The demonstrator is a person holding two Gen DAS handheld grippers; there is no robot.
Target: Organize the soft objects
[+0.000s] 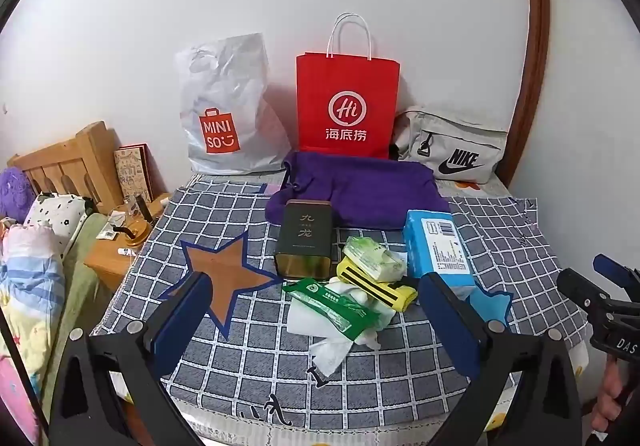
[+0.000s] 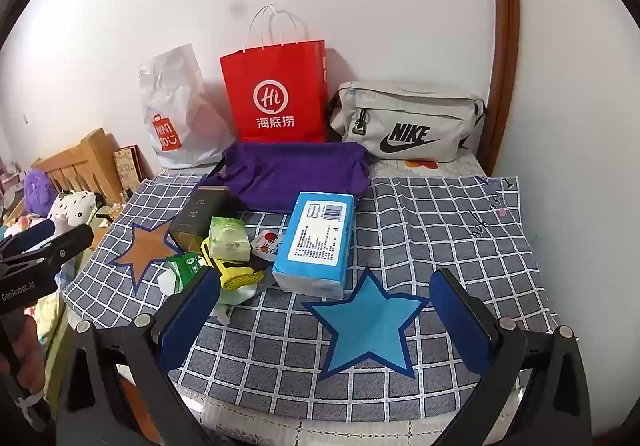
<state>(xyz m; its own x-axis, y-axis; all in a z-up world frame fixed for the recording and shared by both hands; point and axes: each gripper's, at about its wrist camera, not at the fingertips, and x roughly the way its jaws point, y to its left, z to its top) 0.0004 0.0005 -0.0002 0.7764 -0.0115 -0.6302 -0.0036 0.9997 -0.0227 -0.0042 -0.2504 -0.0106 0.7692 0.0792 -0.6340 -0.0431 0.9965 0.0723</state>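
A pile lies mid-cloth: a blue tissue pack (image 1: 438,246) (image 2: 318,242), a pale green tissue pack (image 1: 372,256) (image 2: 228,238), a green wipes pack (image 1: 340,306) (image 2: 186,266), a yellow item (image 1: 380,286) (image 2: 236,274), loose white tissue (image 1: 332,350) and a dark tin (image 1: 306,242) (image 2: 200,218). A purple cloth bag (image 1: 360,192) (image 2: 296,174) lies behind them. My left gripper (image 1: 316,286) is open and empty above the pile's near side. My right gripper (image 2: 326,282) is open and empty above a blue star (image 2: 368,326).
A red paper bag (image 1: 346,106) (image 2: 276,90), a white MINISO plastic bag (image 1: 228,110) (image 2: 172,114) and a grey Nike bag (image 1: 452,146) (image 2: 404,122) stand against the wall. A brown star (image 1: 224,274) (image 2: 146,246) marks the checked cloth (image 1: 520,246). A bedside stand (image 1: 116,258) is left.
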